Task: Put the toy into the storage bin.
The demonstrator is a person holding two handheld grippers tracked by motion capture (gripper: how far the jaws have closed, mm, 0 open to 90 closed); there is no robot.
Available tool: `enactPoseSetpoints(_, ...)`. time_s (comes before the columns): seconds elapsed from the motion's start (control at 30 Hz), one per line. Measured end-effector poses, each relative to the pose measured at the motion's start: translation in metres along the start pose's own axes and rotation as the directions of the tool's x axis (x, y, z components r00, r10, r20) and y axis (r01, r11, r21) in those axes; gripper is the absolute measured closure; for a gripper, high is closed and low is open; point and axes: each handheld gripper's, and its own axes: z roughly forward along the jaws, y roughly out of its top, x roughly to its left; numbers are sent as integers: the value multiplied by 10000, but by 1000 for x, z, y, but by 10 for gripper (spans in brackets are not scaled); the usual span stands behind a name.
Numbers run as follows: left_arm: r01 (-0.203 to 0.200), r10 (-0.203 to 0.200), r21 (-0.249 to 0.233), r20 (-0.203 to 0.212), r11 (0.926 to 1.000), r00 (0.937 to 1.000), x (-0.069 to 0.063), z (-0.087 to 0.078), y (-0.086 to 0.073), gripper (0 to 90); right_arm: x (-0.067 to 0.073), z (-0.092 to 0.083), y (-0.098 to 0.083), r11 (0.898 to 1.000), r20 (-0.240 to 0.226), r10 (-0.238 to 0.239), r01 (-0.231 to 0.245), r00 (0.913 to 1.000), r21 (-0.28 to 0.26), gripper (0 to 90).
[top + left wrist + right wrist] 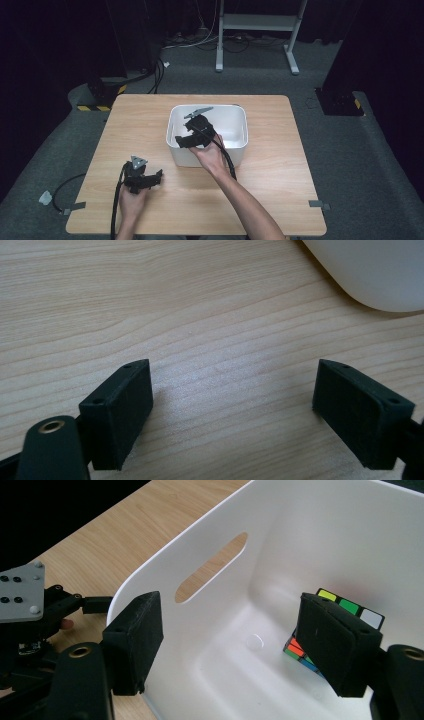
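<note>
My right gripper (pixel 230 645) hangs over the white bin (pixel 235 145), jaws apart with nothing between them, the colour cube (pixel 345 625) lying on the bin floor just behind the right jaw. My left gripper (pixel 232 410) rests low over the wooden table (pixel 175 300), jaws wide and empty

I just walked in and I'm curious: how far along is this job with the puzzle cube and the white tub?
The puzzle cube already lies inside the white tub, leaning near a wall. The right tongs hang over the tub, open, with nothing between their pads. The left tongs rest open above bare table beside the tub. What is probably left is drawing the right hand out.
</note>
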Motion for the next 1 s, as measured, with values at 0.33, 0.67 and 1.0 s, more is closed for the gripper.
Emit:
enactPoseSetpoints(0.33,3,-3,-4,2,10000,10000,0,0,0,165,-7,-12,-3,9994,35,91,-90,10000,-320,268)
enactPoseSetpoints(0.67,2,-2,-1,3,10000,10000,0,0,0,165,-12,-24,-6,9983,91,144,-139,9999,-560,268)
enactPoseSetpoints(1.0,-2,2,1,3,10000,10000,0,0,0,164,-23,-38,-10,9960,252,378,-356,9990,-825,274)
